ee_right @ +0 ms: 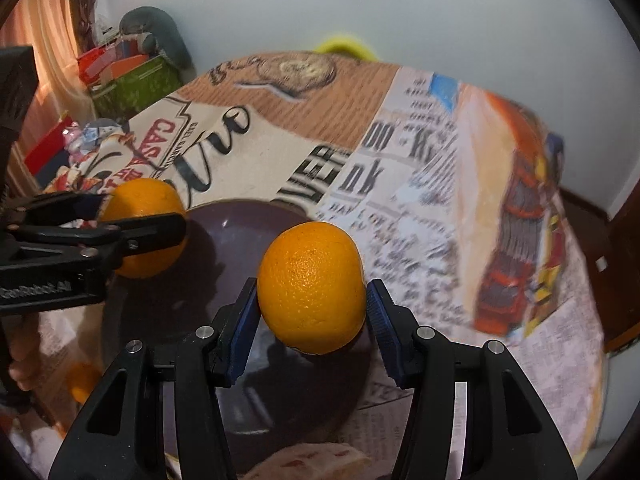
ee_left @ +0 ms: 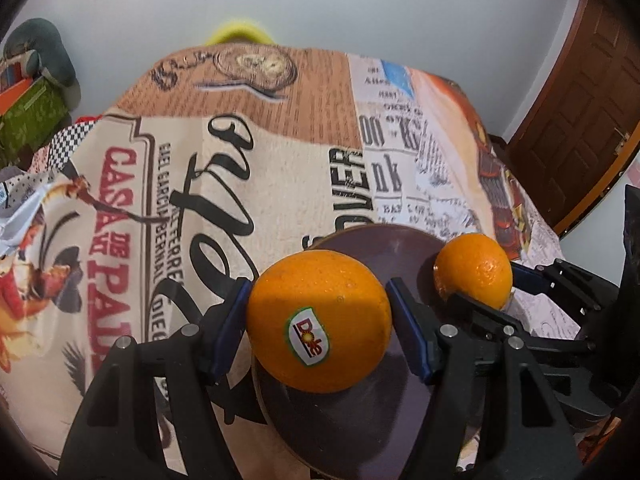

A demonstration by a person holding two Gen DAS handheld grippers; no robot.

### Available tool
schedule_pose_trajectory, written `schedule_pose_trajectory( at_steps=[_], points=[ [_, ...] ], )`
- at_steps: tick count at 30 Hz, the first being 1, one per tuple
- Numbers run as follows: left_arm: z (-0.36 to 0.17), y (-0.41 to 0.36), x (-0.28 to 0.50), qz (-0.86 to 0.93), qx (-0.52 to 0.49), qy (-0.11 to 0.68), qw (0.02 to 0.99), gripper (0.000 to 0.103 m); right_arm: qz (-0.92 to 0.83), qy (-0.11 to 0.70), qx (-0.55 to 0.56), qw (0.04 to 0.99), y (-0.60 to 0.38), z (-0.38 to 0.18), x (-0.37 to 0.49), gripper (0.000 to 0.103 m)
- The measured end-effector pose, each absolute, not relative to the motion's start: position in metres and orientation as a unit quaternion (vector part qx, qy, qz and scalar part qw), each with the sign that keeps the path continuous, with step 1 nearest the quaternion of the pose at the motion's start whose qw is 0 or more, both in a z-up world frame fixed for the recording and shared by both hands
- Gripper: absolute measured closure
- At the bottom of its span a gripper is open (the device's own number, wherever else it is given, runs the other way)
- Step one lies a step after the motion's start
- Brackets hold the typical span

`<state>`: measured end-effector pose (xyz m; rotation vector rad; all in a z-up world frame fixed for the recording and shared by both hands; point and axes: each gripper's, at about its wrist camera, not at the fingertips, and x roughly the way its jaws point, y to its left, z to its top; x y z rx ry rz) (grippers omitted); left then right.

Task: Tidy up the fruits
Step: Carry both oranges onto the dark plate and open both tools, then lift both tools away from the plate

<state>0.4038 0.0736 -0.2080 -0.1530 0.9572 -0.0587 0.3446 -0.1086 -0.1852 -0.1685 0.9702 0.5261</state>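
From the left wrist view, your left gripper [ee_left: 320, 320] pinches the stickered orange [ee_left: 319, 322] between its blue pads [ee_left: 406, 326], held over the near part of the dark bowl [ee_left: 360, 412]. The bowl sits toward the near right corner of the tabletop [ee_left: 192, 208], which is covered in a printed cloth. Lower the fruit until it is close to the bowl floor before you spread the jaws, since a round orange released high will likely roll. Your right gripper [ee_left: 480, 292] is just beside, so keep your release path apart from it.

From the right wrist view, your right gripper [ee_right: 312, 312] clamps the plain orange [ee_right: 311, 288] on both sides, above the bowl's right half [ee_right: 240, 240]. The left gripper [ee_right: 132, 224] with its orange [ee_right: 144, 200] hangs over the bowl's far left rim. Set one fruit down first, then the other into the free half, so they likely won't knock together.
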Motion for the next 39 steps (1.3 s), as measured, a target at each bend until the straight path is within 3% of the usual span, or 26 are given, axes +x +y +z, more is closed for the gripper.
schedule_pose_trajectory(
  at_steps=[13,18,39],
  points=[
    [-0.202,0.076,0.399,-0.024,-0.080,0.447,0.891,0.033,0.249,0.452,-0.091,0.852,-0.107,-0.185,0.340,0.052],
    [-0.189,0.082,0.385,-0.017,-0.092,0.440,0.893,0.033,0.237,0.435,-0.088,0.864,-0.112,-0.172,0.327,0.038],
    [-0.143,0.064,0.277,-0.015,-0.060,0.420,0.905,0.032,0.205,0.374,-0.085,0.901,-0.152,-0.107,0.229,0.038]
  ],
)
